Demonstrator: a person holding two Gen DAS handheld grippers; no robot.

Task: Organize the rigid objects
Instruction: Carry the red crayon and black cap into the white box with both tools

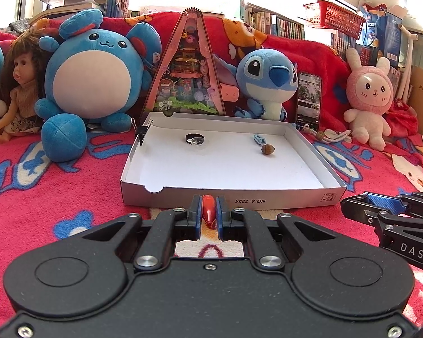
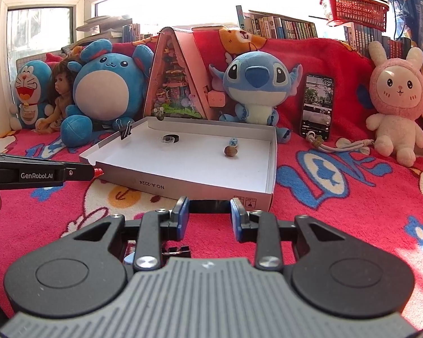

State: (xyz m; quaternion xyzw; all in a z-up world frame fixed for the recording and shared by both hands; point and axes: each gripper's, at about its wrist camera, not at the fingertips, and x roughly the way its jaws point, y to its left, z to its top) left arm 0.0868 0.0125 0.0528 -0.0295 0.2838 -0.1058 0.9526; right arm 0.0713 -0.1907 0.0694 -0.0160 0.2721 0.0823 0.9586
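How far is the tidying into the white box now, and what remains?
Done: the white box already holds a black ring, a small blue toy and an acorn-like nut. In hand: the left claw is shut on a red pen-like piece, just short of the box. The right claw grips a black bar. Left: dropping both in; a black clip lies on the blanket.

Bright windows (image 2: 39,36) backlight bookshelves (image 2: 282,28) above a red cartoon blanket (image 2: 338,197).

Red blanket (image 1: 56,197) under white box (image 1: 220,197), plush toys (image 1: 94,84)
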